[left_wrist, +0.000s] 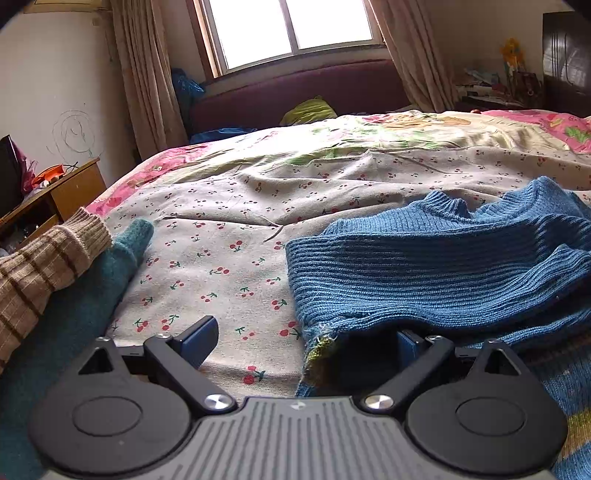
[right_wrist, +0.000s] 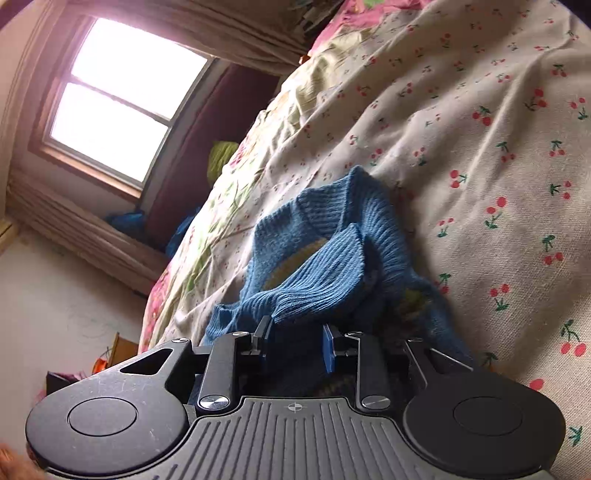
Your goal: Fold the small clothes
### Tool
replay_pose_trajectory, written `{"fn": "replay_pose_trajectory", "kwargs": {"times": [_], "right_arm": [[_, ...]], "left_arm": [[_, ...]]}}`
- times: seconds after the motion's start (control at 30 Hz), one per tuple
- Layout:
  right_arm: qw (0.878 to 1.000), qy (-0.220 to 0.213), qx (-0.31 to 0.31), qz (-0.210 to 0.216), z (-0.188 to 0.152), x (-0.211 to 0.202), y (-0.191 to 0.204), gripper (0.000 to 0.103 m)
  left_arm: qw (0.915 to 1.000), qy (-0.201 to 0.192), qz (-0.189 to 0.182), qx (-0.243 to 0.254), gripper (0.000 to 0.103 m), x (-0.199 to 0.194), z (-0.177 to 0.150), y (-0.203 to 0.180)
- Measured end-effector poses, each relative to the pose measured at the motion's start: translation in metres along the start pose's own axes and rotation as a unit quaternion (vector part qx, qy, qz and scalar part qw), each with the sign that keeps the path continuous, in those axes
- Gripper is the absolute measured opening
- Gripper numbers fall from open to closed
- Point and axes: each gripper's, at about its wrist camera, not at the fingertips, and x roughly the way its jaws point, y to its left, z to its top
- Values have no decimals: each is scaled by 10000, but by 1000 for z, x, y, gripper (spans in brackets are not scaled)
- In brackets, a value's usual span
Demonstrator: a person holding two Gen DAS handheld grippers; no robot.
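Bed [left_wrist: 229, 258], cherry sheet. Blue sweater [left_wrist: 443, 266] bunched at right of frame, fold unfinished. Left gripper [left_wrist: 303, 343] wide, holding nothing. Right gripper [right_wrist: 295, 347] partly open, sleeve [right_wrist: 317, 280] lying loose just ahead of its jaws.

A bright window [left_wrist: 291, 29] with beige curtains [left_wrist: 147, 74] lights pale walls [left_wrist: 55, 74].

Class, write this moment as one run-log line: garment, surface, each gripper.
garment: blue knit sweater crumpled | surface: cherry-print bedsheet | left gripper: open, sweater over one finger | right gripper: open at sweater
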Motion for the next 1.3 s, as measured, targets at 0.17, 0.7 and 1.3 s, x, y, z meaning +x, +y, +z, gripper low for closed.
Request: {"fn": "replay_pose_trajectory", "kwargs": {"times": [0.17,0.7,1.3], "right_arm": [[9989,-322,191,-286,6,2,-2,27],[9986,-213,-169,-459,19,-11,-19,10],[9976,-101,267,-626,25,-9,-14,29]], "left_arm": [[10000,10,-37,-15,103,1,1,1],[10000,-18,55,-16,103,-6,-5,10],[9999,32,-11,-97,103,-2,-4,10]]}}
